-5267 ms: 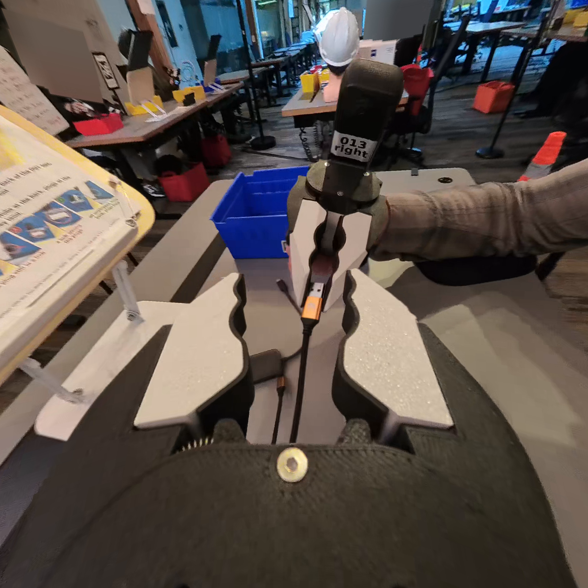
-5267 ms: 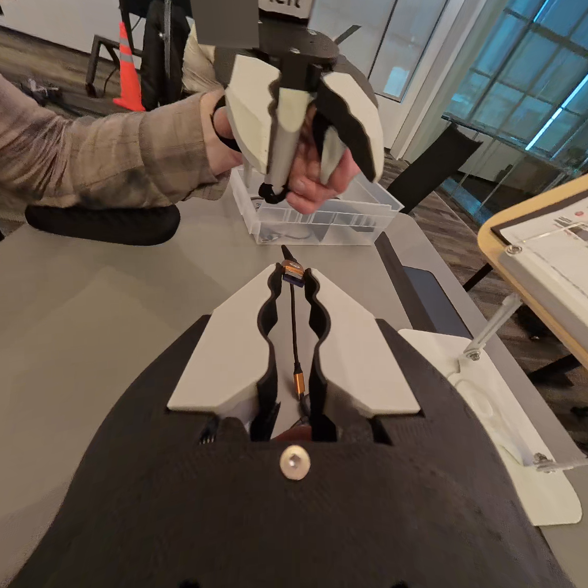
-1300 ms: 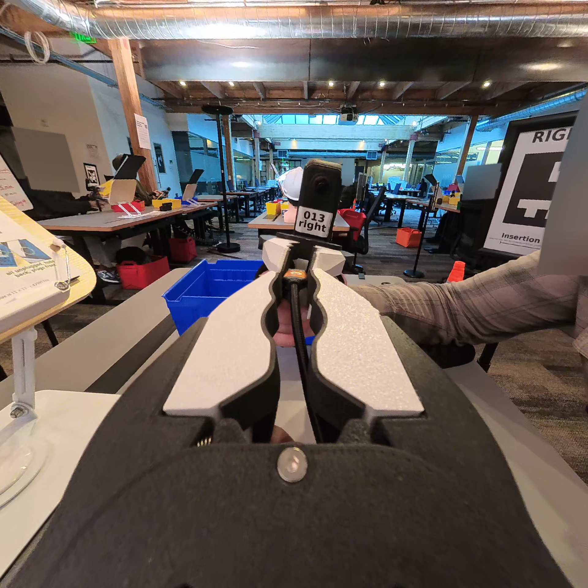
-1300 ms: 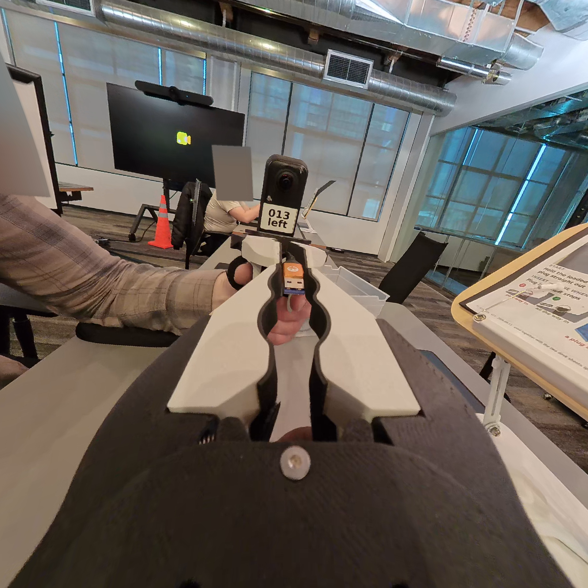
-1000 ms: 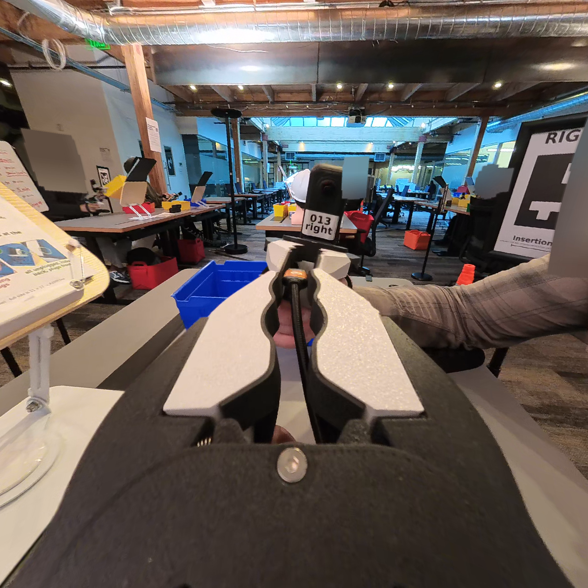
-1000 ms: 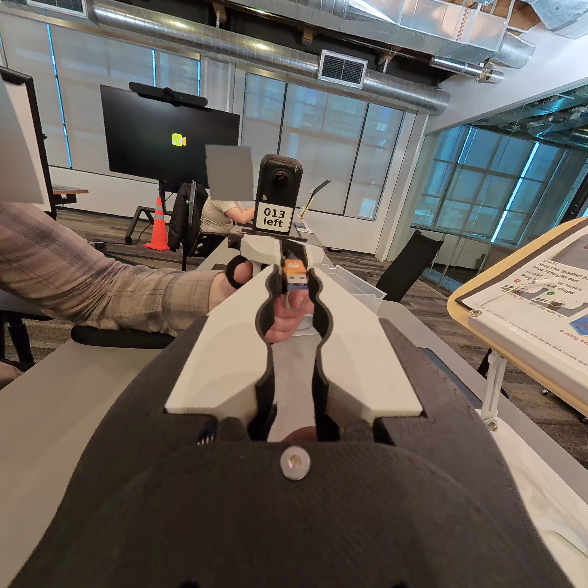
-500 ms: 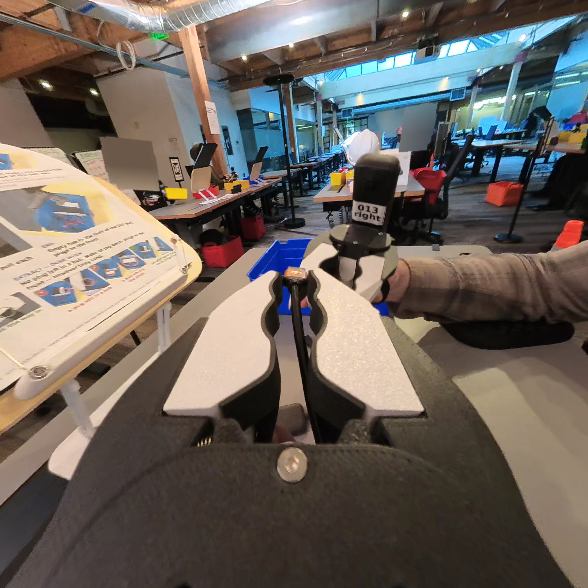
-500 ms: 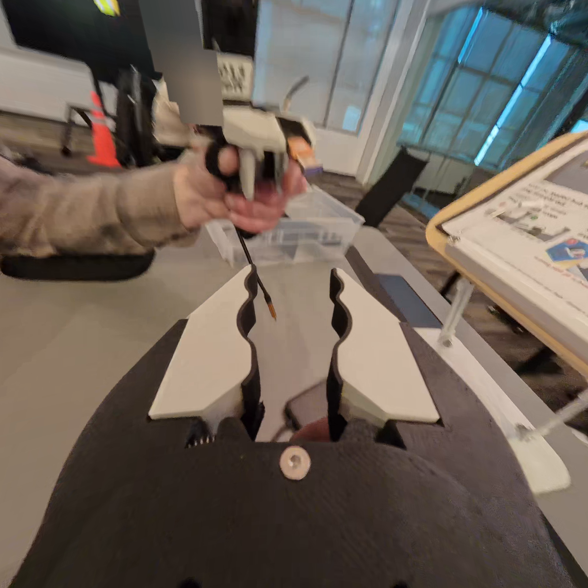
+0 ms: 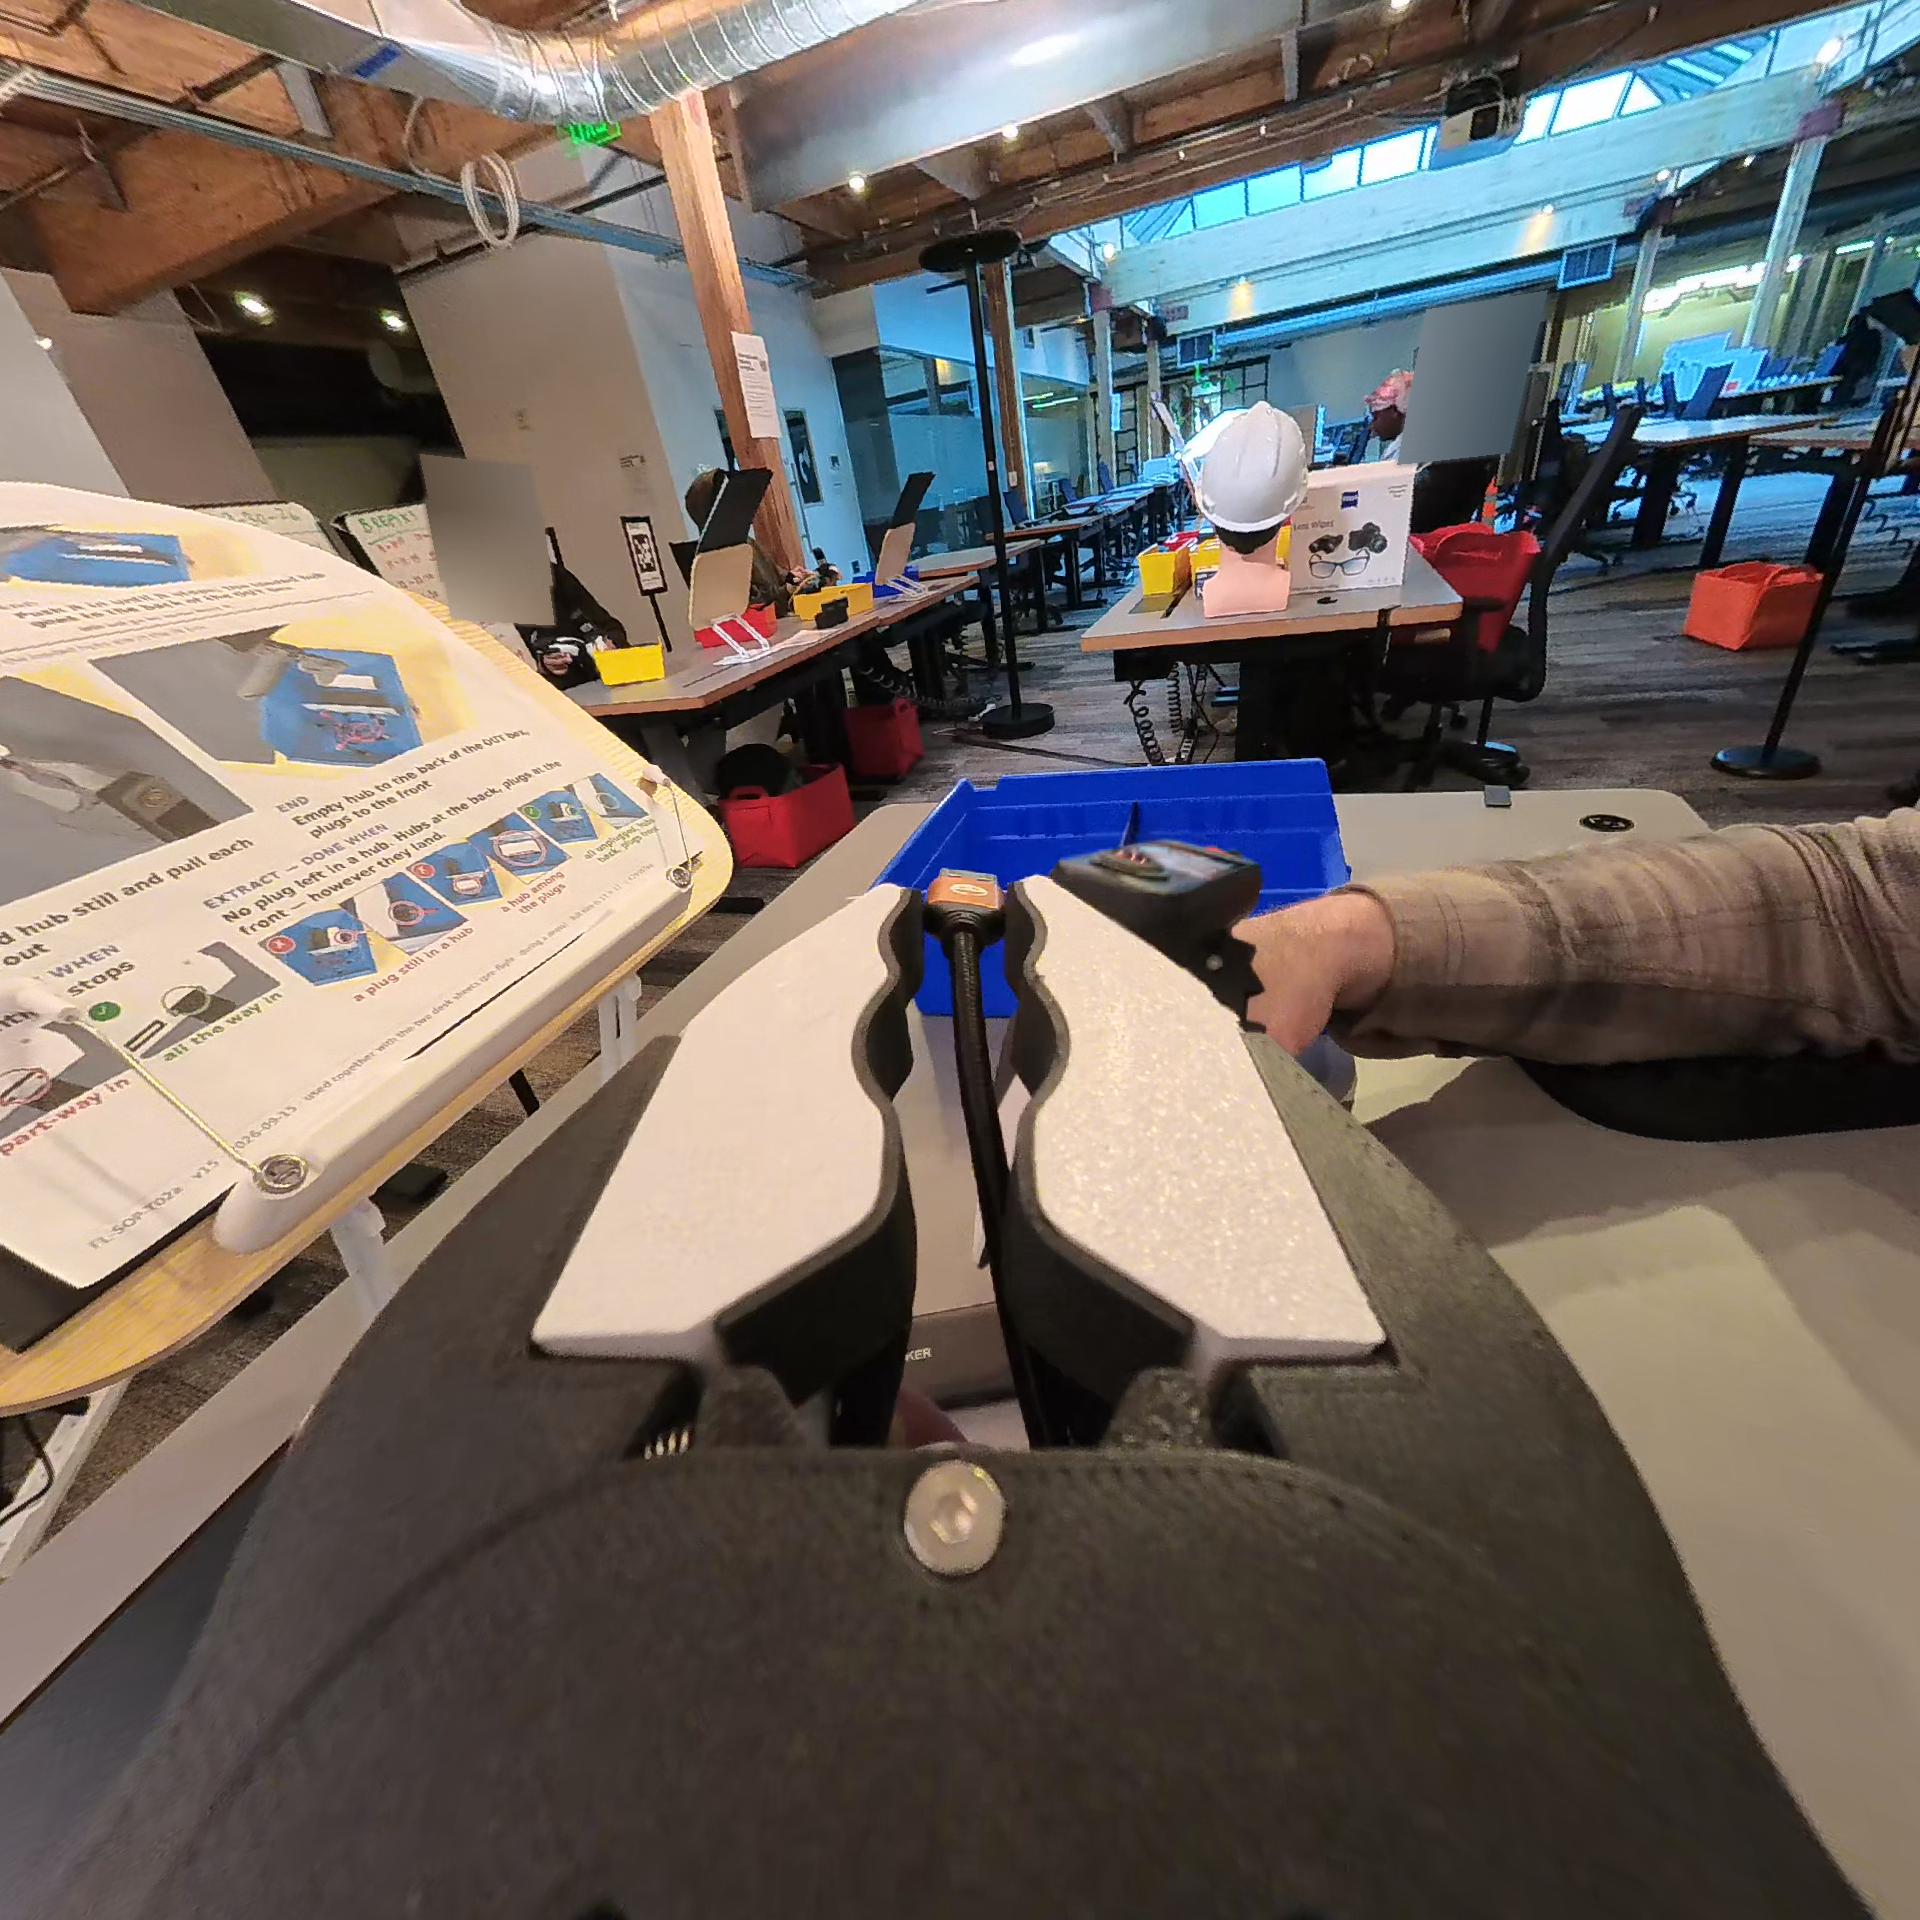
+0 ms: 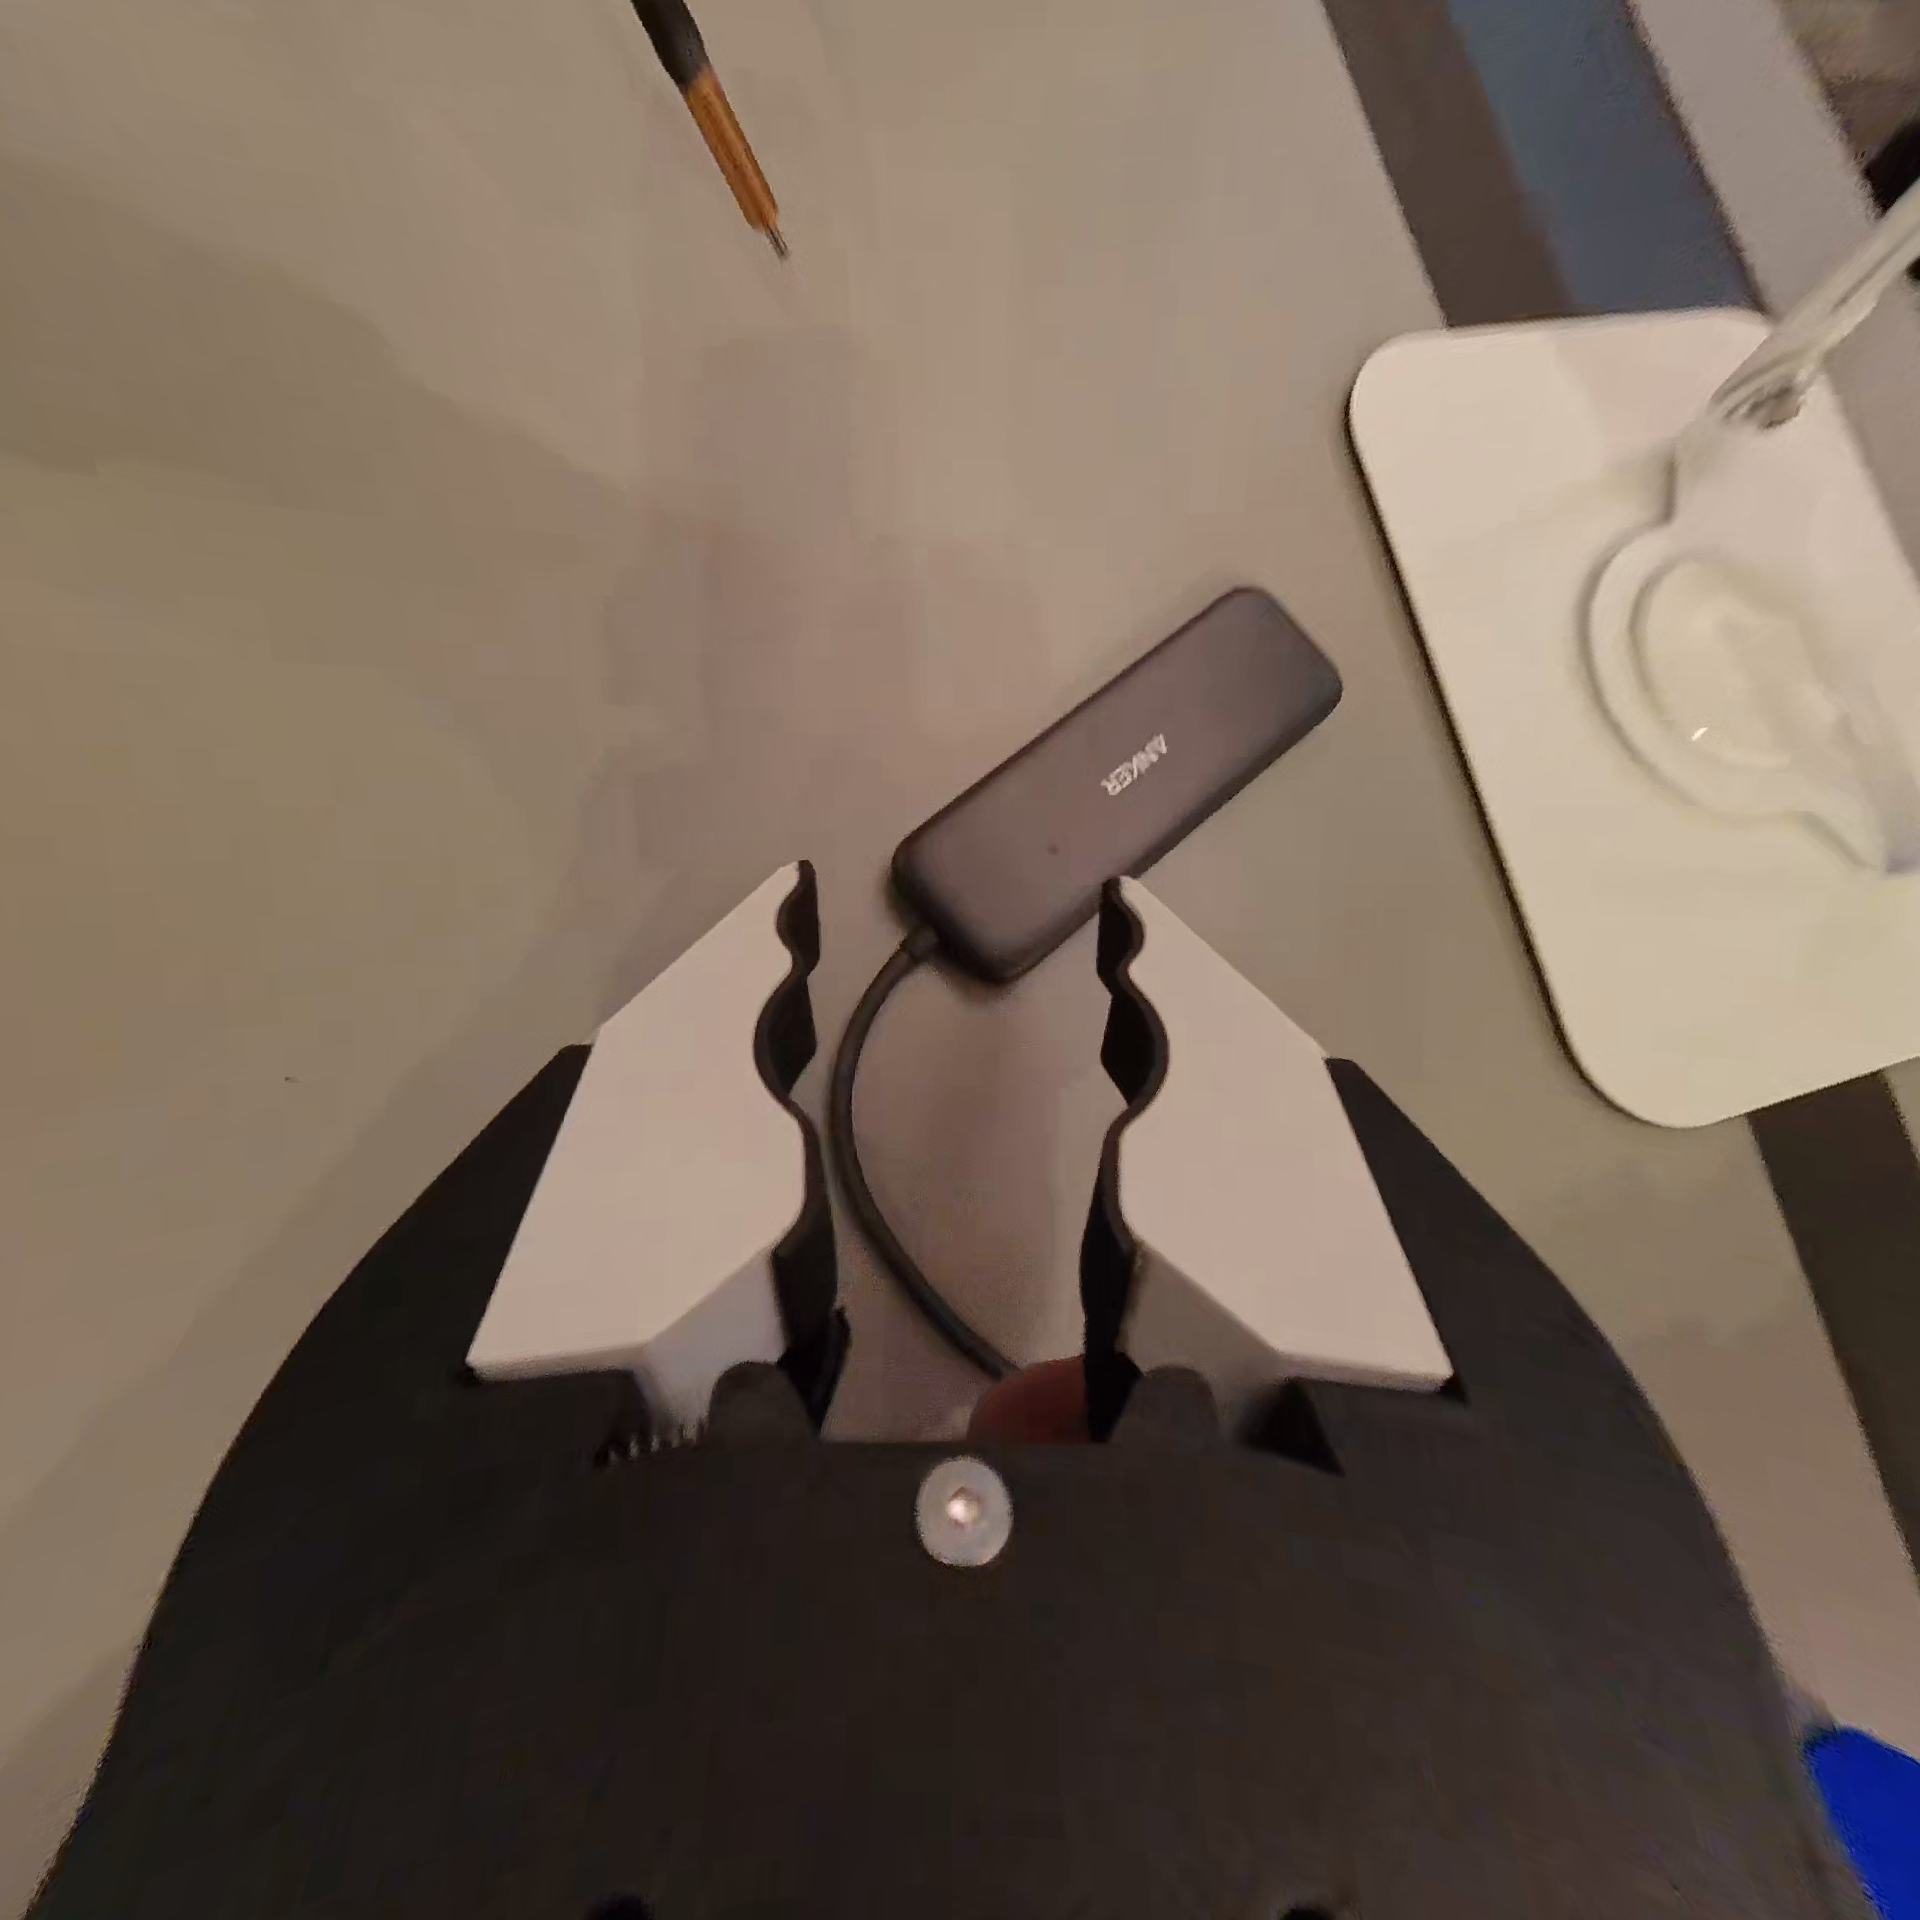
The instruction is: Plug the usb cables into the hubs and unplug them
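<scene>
My left gripper [image 9: 964,902] is shut on the orange plug [image 9: 964,891] of a black braided USB cable [image 9: 982,1122], held above the table; the cable runs back between its fingers. The cable's other orange end [image 10: 727,156] dangles at the top of the right wrist view. My right gripper [image 10: 958,888] is open and empty, pointing down at a dark grey hub [image 10: 1117,779] that lies flat on the grey table. Its fingertips flank the hub's near end, and the hub's own lead [image 10: 862,1091] curls back between them. In the left wrist view the right gripper's camera housing [image 9: 1153,883] sits just right of my left fingertips.
A blue bin [image 9: 1132,831] stands on the table behind the grippers. An instruction board [image 9: 312,862] on a stand is at the left; its white base [image 10: 1662,675] lies right of the hub. A sleeved arm [image 9: 1621,935] reaches in from the right. My right fingertips sit around 25 centimetres from my left ones.
The right gripper let go of the plug, opened, and swung down over the hub on the table. The left gripper kept the plug and turned left and downward.
</scene>
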Demonstrator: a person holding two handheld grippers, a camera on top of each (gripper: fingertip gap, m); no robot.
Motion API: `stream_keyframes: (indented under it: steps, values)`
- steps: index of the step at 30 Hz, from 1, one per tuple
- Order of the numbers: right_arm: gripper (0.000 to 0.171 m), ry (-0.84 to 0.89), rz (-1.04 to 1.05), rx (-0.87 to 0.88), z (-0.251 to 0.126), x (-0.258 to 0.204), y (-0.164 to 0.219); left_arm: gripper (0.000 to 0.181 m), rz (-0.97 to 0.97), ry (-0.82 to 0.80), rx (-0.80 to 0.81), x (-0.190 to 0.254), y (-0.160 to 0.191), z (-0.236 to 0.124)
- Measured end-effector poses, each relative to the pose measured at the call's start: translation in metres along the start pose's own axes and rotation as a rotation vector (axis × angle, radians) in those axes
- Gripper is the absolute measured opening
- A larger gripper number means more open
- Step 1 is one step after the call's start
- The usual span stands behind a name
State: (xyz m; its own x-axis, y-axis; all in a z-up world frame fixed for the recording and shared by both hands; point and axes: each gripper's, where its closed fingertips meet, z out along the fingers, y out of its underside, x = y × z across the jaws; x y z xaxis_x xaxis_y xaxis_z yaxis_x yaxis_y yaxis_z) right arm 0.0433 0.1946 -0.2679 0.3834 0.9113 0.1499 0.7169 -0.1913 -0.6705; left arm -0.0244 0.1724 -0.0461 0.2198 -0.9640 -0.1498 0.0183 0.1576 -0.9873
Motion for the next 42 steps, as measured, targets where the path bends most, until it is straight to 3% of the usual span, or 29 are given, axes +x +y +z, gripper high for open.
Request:
stream_keyframes:
  steps: [7, 12, 20, 22, 27, 29, 31, 42]
  values:
    - [0.067, 0.111, 0.147, -0.06, 0.025, 0.012, 0.013, 0.015, 0.004, -0.007, -0.003, -0.001, 0.001, 0.001]
    - [0.048, 0.128, 0.19, -0.027, 0.029, 0.016, 0.011, 0.015, 0.006, -0.008, -0.004, 0.0, 0.001, 0.002]
    - [0.047, -0.153, -0.082, -0.097, 0.012, -0.029, 0.02, 0.015, 0.01, 0.0, -0.01, 0.002, 0.003, 0.004]
    - [0.045, -0.156, -0.11, -0.129, 0.007, -0.03, 0.024, 0.015, 0.011, -0.002, -0.012, 0.001, 0.004, 0.003]
    - [0.074, -0.098, -0.048, -0.135, 0.016, -0.03, 0.015, 0.015, 0.009, -0.004, -0.01, 0.0, 0.003, 0.002]
    - [0.069, -0.098, 0.006, -0.128, 0.021, -0.033, 0.011, 0.015, 0.011, -0.002, -0.01, 0.0, 0.003, 0.002]
    - [0.044, -0.071, 0.037, -0.125, 0.021, -0.027, 0.011, 0.015, 0.013, -0.002, -0.01, 0.001, 0.002, 0.002]
    - [0.042, -0.168, -0.079, -0.145, 0.012, -0.043, 0.018, 0.015, 0.014, -0.003, -0.003, -0.001, 0.001, 0.0]
